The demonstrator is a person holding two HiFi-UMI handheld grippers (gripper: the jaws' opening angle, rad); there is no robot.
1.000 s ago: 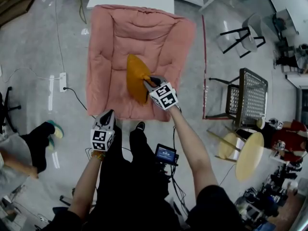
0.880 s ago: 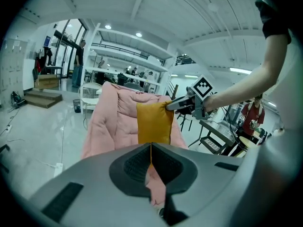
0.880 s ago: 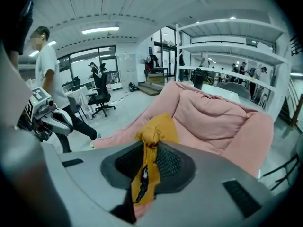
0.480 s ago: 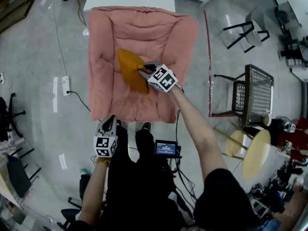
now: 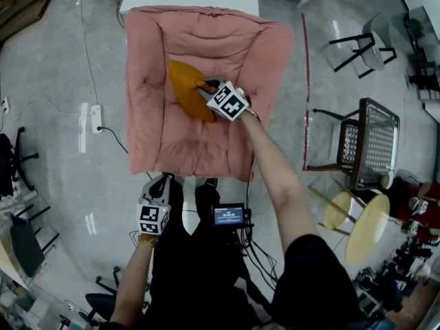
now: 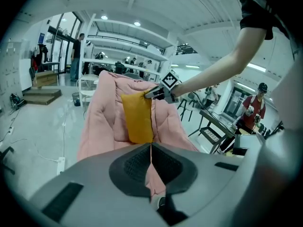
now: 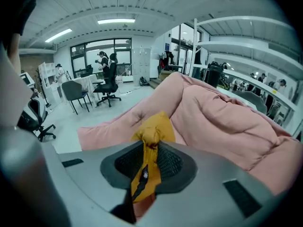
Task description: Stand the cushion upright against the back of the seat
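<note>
The right gripper [image 5: 206,88] is clamped on one bunched corner of the orange cushion [image 5: 184,88], and in the right gripper view the fabric and a zip pull sit squeezed between its jaws. That is a thin hold. A corner of gathered cloth can creep out of the pads, and the cushion, hanging from a single point, is free to swing or twist as it is carried.

The bigger risk, as I judge it, lies in the release. If the cushion is let go while it stands apart from the back of the seat [image 5: 199,26], it will likely tip toward the near side and fall flat on the pink seat [image 5: 199,150]. The quilted padding is soft and uneven, so the lower edge may also slide or the cushion may slump sideways toward an armrest.

The left gripper [image 5: 163,181] has its jaws together on nothing. It sits low by the seat's near edge, well apart from the cushion, so it gives no support.

The cushion is over the middle of the seat, left of the right gripper and in front of the back. In the left gripper view it hangs close to upright with its long axis running up and down. Its held corner is at the top right and its broad face is turned to the near side. I cannot tell whether its lower edge touches the seat.
</note>
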